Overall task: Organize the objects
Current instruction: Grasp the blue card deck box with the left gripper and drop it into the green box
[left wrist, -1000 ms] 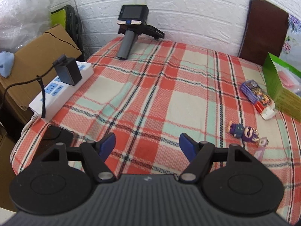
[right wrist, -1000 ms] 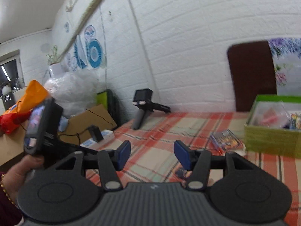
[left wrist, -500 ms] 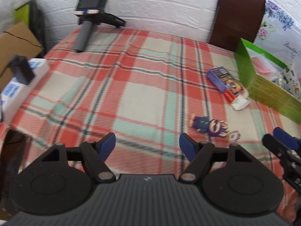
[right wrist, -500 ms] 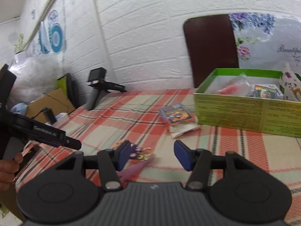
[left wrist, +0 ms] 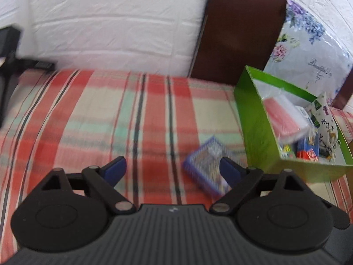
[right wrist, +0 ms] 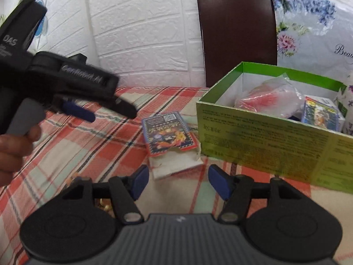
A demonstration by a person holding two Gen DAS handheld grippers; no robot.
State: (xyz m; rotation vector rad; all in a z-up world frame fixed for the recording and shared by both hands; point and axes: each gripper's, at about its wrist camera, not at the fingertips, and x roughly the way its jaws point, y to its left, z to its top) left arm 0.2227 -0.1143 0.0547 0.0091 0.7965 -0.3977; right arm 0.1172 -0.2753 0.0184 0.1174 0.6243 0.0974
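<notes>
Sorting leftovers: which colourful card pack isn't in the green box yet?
The card pack lying flat on the plaid cloth, beside the green box; the other pack sits inside.

Bright, even light, soft shadows. Left wrist view motion-blurred ahead of the fingers; right wrist view sharper. Fisheye bends edges.

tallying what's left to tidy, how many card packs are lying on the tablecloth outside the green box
1: a card pack lies on the tablecloth just left of the green box. The tools may hide others.

woven plaid tablecloth [right wrist: 106,145], glossy cardboard box [right wrist: 264,141]
</notes>
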